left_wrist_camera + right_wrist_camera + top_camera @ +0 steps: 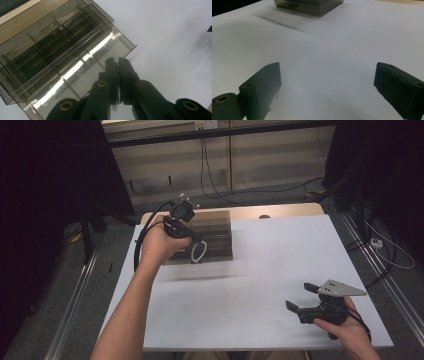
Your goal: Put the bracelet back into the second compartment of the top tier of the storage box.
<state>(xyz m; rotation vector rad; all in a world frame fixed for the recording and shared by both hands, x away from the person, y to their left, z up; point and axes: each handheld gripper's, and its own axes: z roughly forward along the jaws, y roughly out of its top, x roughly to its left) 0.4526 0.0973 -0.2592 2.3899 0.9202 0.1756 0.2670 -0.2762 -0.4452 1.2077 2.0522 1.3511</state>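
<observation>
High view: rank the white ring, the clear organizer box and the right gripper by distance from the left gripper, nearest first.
Measured from the left gripper, at the table's far left:
1. Organizer box – directly beside and under its jaws, far left.
2. White ring – just below, against the box front; nearly a tie with the box.
3. Right gripper – near right corner, jaws open, clearly farthest.

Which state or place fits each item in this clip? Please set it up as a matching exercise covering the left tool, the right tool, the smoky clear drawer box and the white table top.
Items:
1. left tool
2. right tool
3. drawer box
4. table top

States or places:
A. white, bare in the middle
B. jaws wide apart, low near the table's front right corner
C. jaws together, above a pulled-out drawer
D. smoky, see-through, at the table's far left

Pairs: 1-C, 2-B, 3-D, 4-A
</observation>
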